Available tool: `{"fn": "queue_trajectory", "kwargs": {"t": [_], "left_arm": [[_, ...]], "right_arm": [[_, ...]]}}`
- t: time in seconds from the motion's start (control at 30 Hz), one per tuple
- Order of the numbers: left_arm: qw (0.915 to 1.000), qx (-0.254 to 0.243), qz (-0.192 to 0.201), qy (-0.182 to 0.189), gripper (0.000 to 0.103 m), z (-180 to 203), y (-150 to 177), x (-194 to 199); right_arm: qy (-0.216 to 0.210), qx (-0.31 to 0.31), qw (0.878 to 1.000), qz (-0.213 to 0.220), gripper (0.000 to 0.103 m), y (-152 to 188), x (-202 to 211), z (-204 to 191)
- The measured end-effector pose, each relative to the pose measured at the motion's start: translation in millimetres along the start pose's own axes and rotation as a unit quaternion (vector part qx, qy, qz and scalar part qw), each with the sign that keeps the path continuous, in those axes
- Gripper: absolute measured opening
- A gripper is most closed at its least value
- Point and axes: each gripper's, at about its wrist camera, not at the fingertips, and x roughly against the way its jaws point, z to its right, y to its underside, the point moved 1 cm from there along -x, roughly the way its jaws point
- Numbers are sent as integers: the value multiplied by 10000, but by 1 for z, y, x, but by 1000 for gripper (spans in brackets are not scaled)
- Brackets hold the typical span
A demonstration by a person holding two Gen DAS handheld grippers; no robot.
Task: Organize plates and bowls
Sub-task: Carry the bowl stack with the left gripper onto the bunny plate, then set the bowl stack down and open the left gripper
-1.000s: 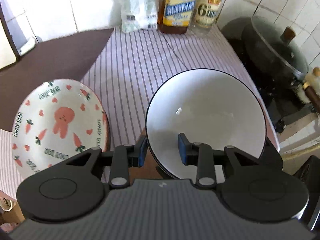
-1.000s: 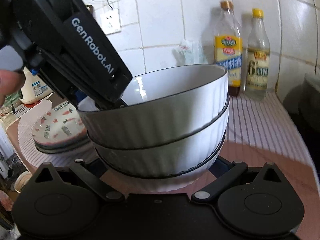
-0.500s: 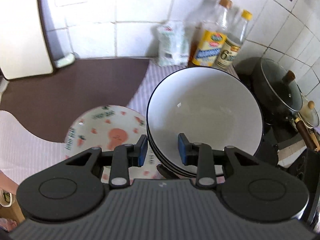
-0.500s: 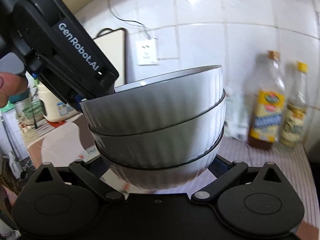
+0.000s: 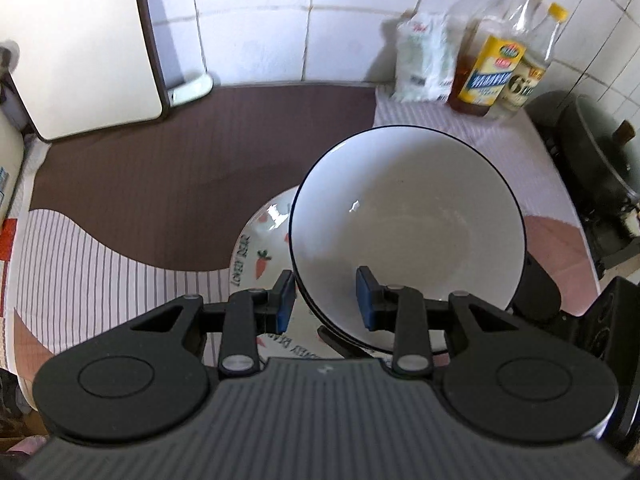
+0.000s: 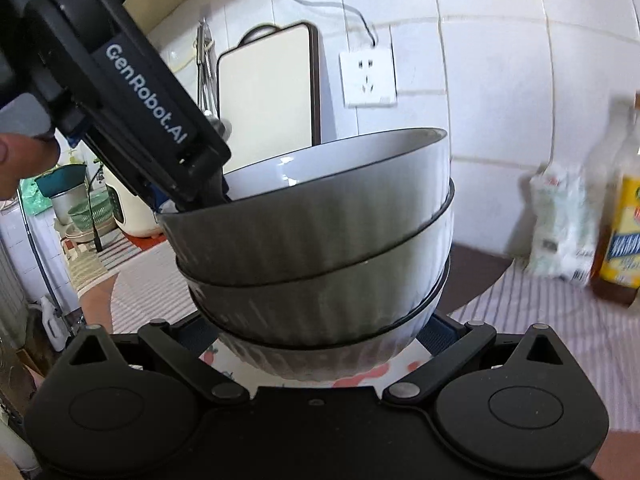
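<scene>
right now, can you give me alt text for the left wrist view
A stack of white bowls with dark rims is held above a carrot-print plate, the left gripper straddling the stack's near rim with one blue-padded finger inside and one outside. Behind it are a brown and striped counter cloth, oil bottles and a lidded wok.

Brown mat [image 5: 168, 200] open left; bottles [image 5: 492, 76], pot [image 5: 592, 152] block right.
</scene>
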Motion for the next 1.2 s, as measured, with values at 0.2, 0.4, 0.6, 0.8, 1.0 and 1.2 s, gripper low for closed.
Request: {"fn": "queue_trajectory", "kwargs": {"t": [0.2, 0.4, 0.6, 0.8, 1.0, 1.2], "left_arm": [[9996, -264, -120, 44, 31, -11, 4, -28], [9992, -249, -283, 138, 31, -19, 2, -47], [9986, -283, -411, 147, 30, -23, 2, -55], [9985, -359, -323, 238, 30, -27, 3, -54], [9989, -92, -379, 244, 29, -32, -2, -55], [9994, -159, -165, 243, 33, -28, -2, -36]], "right_arm": [[119, -103, 9997, -191, 103, 19, -20, -5], [418, -233, 9983, -333, 103, 30, -35, -7], [503, -197, 9975, -465, 103, 36, -42, -10], [569, -179, 9969, -515, 103, 38, -43, -12], [1053, 10, 9901, -925, 103, 31, -45, -30], [1403, -86, 9849, -1006, 103, 29, -17, -53]]}}
